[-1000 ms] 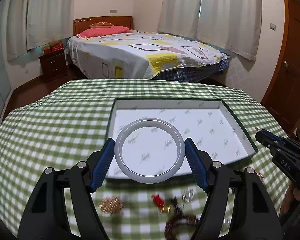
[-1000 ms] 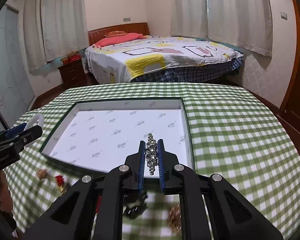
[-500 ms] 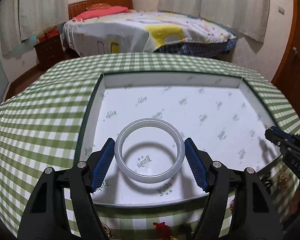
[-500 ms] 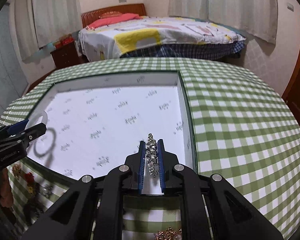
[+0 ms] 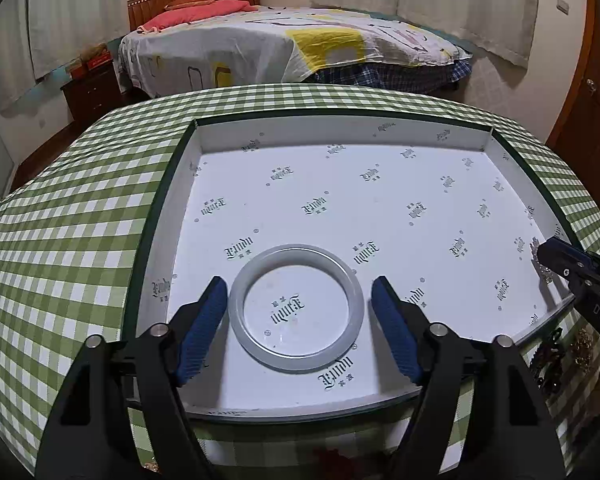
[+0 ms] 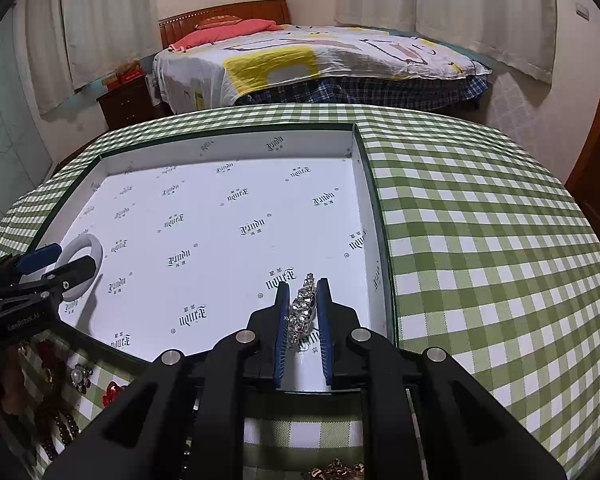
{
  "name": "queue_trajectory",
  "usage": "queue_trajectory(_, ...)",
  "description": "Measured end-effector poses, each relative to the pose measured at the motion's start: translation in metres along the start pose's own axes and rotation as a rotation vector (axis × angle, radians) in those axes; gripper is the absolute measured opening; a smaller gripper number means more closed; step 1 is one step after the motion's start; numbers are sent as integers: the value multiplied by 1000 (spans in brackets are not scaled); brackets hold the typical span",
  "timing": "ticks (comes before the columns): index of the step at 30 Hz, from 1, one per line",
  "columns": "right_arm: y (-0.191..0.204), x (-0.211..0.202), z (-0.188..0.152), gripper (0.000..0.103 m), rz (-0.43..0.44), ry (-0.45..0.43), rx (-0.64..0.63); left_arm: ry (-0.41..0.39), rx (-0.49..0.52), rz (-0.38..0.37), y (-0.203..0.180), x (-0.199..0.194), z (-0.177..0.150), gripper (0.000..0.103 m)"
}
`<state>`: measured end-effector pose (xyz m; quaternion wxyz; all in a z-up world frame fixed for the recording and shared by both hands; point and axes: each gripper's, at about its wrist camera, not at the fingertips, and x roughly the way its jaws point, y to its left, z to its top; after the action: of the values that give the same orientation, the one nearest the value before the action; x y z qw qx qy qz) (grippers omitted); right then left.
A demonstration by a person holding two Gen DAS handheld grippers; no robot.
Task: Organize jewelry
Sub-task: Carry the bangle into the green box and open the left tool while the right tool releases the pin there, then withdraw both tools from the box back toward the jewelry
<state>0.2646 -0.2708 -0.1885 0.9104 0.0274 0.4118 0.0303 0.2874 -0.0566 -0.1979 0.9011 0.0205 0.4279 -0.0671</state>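
Note:
A white bangle (image 5: 296, 356) lies flat on the floor of the white-lined box (image 5: 340, 114), near its front left. My left gripper (image 5: 299, 280) straddles it. Its jaws are opening, and a thin gap shows between each blue pad and the bangle. In the right wrist view the bangle (image 6: 94, 246) and left gripper (image 6: 60, 258) sit at the box's left end. My right gripper (image 6: 303, 283) is low at the box's (image 6: 228, 130) front right, with a rhinestone clip (image 6: 302, 306) on edge between its pads. Its jaws are starting to open, though the clip still touches both pads.
Loose jewelry lies on the green checked cloth in front of the box: a pearl flower brooch (image 6: 80, 374), a red piece (image 6: 114, 394), dark beads (image 6: 60, 428) and a gold piece (image 6: 336, 472). A bed (image 5: 292, 48) stands beyond the table, and a door is on the right.
Both grippers moved forward and down into the box. The bangle went from gripped above the front rim to lying on the box floor, with the left jaws wider. The clip came down to the floor.

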Motion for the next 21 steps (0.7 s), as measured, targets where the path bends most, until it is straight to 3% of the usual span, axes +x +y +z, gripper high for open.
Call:
queue_trajectory(4,3,-2,-1,30,3,-9,-6,-1,9,1,-4,0,0,78)
queue_trajectory(6,4,-2,-1,31,3,-10,-8,-1,7,-2,-4,0,0,78)
queue_trajectory(13,4,-5,-1,32,7,-18,6,-10,-15,-17,-2,-3,1,79)
queue_trajectory(21,8,-30,-3,32,16,-56,13,-111,-21,17,2,-42,-1,79)
